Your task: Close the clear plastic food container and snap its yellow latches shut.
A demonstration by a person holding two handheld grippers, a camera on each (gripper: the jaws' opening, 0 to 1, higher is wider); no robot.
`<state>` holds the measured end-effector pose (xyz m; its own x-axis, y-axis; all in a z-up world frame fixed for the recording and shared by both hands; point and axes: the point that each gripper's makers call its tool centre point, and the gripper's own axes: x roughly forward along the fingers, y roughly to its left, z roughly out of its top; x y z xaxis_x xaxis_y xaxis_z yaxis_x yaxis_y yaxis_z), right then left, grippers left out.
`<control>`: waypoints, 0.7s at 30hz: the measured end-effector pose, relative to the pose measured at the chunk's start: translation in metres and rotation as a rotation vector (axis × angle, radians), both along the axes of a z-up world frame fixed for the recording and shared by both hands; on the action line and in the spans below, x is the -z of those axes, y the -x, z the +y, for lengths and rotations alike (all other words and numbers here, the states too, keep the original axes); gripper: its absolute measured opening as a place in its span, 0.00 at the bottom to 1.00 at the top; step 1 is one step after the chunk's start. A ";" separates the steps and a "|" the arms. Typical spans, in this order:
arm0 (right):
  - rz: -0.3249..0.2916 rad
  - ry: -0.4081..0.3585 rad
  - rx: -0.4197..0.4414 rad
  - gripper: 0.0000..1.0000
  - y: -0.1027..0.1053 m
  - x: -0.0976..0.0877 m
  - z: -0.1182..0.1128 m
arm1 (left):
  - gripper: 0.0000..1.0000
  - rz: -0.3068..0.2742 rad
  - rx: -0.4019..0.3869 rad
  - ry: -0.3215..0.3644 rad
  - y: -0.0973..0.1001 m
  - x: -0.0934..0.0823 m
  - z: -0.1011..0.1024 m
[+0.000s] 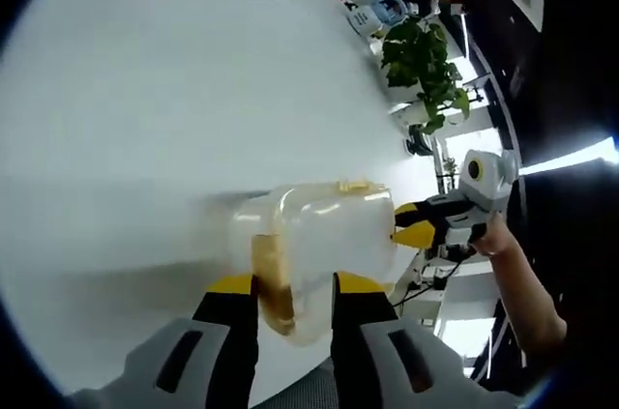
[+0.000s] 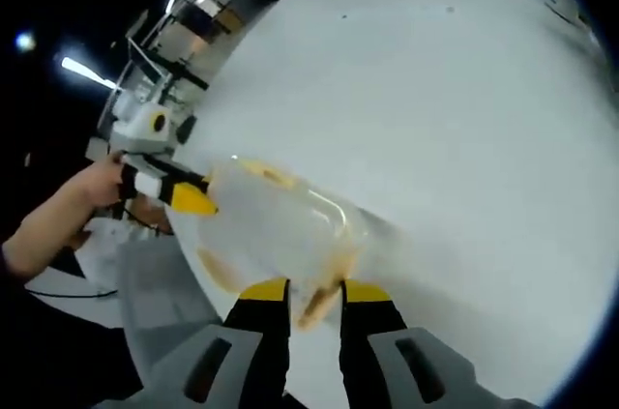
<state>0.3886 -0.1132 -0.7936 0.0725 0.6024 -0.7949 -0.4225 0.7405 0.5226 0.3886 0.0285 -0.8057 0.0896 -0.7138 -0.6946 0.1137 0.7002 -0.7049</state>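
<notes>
The clear plastic container [image 1: 324,230] lies lidded on the white table [image 1: 145,90], held from both ends. My left gripper [image 1: 297,285] is shut on the near end, and a yellow latch [image 1: 271,283] sits against its left jaw. Across the box, my right gripper [image 1: 416,222] pinches the far end. In the right gripper view the container [image 2: 280,225] runs away from my right gripper [image 2: 315,291], which is shut on the end with a yellow latch [image 2: 317,305] between its jaws. My left gripper [image 2: 193,198] grips the opposite end.
A potted green plant [image 1: 426,61] stands beyond the table's far edge, with shelves and clutter behind it. A person's hand [image 1: 503,235] holds the right gripper, and another hand [image 2: 87,191] holds the left one. The table edge [image 2: 184,264] runs close by the container.
</notes>
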 end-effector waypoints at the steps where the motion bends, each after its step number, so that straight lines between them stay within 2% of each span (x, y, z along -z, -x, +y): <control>1: 0.002 -0.001 0.002 0.15 0.000 0.000 0.000 | 0.25 -0.002 0.002 -0.006 0.000 -0.001 -0.001; 4: -0.003 0.013 -0.009 0.16 0.001 0.000 0.000 | 0.27 -0.037 0.000 -0.006 0.002 -0.002 -0.001; 5: -0.007 0.014 -0.010 0.17 0.001 0.000 0.000 | 0.29 -0.050 0.021 -0.024 0.003 -0.003 0.000; 7: -0.022 0.009 -0.019 0.17 0.002 0.000 0.002 | 0.31 -0.033 0.042 -0.057 0.004 -0.003 0.004; 8: -0.022 0.004 -0.018 0.17 0.003 -0.001 0.003 | 0.32 -0.055 0.064 -0.082 0.003 -0.003 0.007; 10: -0.021 -0.014 -0.006 0.13 0.000 -0.002 0.005 | 0.34 -0.054 0.082 -0.118 0.003 -0.003 0.009; 12: -0.036 -0.020 0.009 0.09 -0.004 -0.006 0.004 | 0.35 -0.026 0.048 -0.127 0.003 -0.005 0.012; 15: -0.040 -0.012 -0.014 0.10 -0.002 -0.005 0.008 | 0.35 -0.040 0.057 -0.149 0.003 -0.007 0.013; 21: -0.008 -0.007 -0.042 0.12 0.000 -0.004 0.006 | 0.38 -0.021 0.055 -0.148 0.005 -0.005 0.012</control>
